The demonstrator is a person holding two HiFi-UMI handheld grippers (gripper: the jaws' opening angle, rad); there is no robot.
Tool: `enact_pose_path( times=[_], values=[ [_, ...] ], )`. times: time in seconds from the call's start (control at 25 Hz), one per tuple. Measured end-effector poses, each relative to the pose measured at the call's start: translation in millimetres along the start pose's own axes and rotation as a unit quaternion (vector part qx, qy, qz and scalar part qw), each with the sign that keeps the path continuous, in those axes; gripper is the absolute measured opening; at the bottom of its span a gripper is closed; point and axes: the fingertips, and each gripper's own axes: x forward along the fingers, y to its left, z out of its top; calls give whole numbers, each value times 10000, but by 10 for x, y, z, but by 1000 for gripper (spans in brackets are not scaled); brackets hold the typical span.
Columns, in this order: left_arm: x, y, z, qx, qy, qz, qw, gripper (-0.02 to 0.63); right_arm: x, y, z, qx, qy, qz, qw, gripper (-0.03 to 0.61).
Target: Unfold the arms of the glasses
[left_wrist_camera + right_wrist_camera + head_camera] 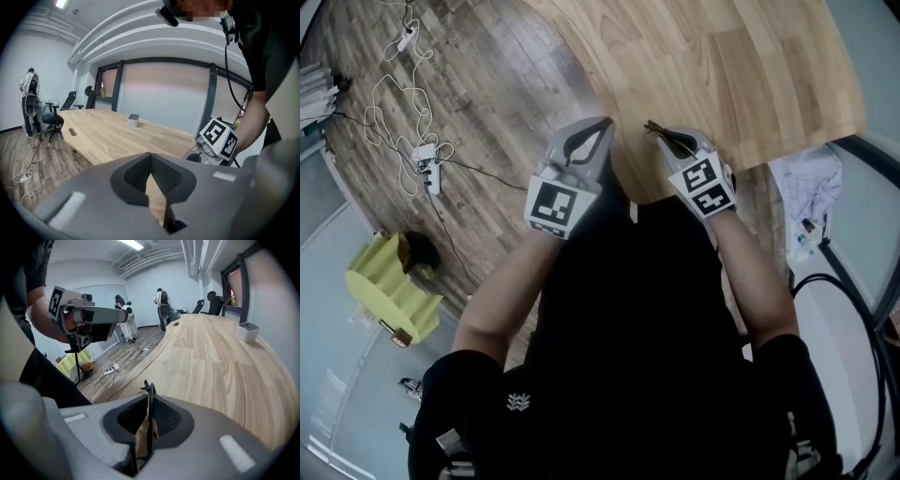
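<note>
the right gripper had its jaws closed on thin dark-framed glasses, apparently folded, at the near edge of the light wooden table. the left gripper was fully closed, empty, beside it.

Office meeting room built around one long table

A long pale wooden conference table with a curved edge fills the room, with an oval cable slot cut into its top. Black swivel office chairs stand near its far end. Tall glazed panels in dark frames line one side. Strip lights and exposed pipes run across the white ceiling. The floor is grey-brown wood-look plank, with white power strips and loose cables trailing over it. A small pale box sits alone on the tabletop. A standing person is at the far end, near the chairs.
</note>
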Motion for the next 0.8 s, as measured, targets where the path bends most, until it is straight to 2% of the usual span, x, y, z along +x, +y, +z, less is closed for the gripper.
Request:
enact_pose_path(
  times=[0.2, 0.52, 0.8],
  values=[
    [-5, 28, -41, -33, 41, -14, 10000, 6, -29, 21, 52, -57, -137, 12, 9999, 28],
    [148, -100, -66, -90, 175, -409, 9990, 9, -261, 70, 310, -230, -771, 11, 9968, 26],
    [274, -203, -100, -85, 261, -614, 9977, 38, -260, 12, 245, -112, -864, -63, 9962, 26]
  ],
)
